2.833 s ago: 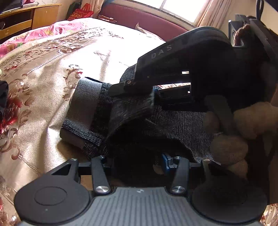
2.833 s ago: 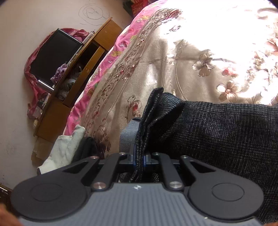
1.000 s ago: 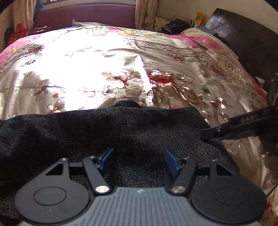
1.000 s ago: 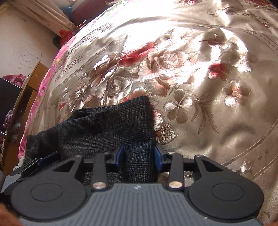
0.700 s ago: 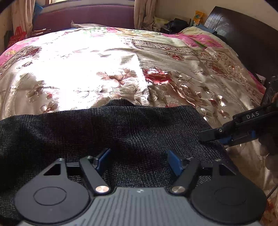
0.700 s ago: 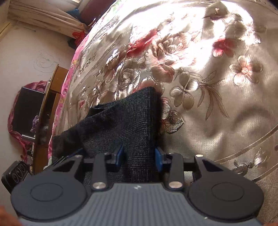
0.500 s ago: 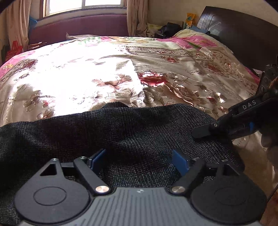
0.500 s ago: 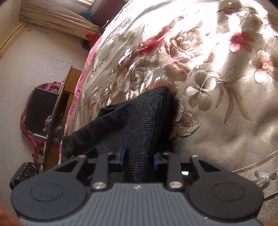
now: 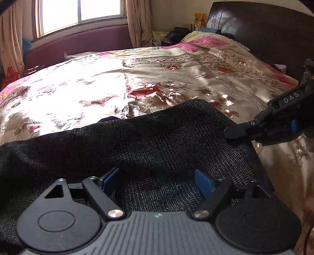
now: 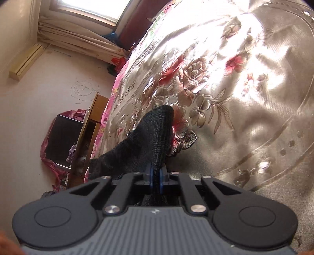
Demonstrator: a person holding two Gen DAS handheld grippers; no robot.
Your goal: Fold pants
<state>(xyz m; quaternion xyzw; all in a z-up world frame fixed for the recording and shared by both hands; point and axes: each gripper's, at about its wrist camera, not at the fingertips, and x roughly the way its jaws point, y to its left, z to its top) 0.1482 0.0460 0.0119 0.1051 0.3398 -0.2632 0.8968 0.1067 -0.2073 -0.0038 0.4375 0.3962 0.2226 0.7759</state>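
Note:
Dark grey pants (image 9: 157, 141) lie folded across the flowered bedspread (image 9: 78, 94). My left gripper (image 9: 157, 180) hovers open just over the cloth, blue pads wide apart and nothing pinched between them. At the pants' right edge, my right gripper (image 9: 231, 133) comes in from the right with its tip on the fabric. In the right wrist view its jaws are closing, and the right gripper (image 10: 155, 176) pinches a raised ridge of the pants (image 10: 155, 129) between its blue pads. That corner is pulled up off the bedspread (image 10: 235, 98).
A dark headboard (image 9: 265, 29) stands at the far right, with clutter beside it. A window (image 9: 78, 15) and a purple bench (image 9: 78, 43) are beyond the bed. A wooden cabinet (image 10: 92, 125) and a black screen (image 10: 62, 137) stand beside the bed.
My right gripper's pads have closed onto the pants' edge and bunched it into a ridge. My left gripper's pads have spread wider and it has drawn back along the cloth.

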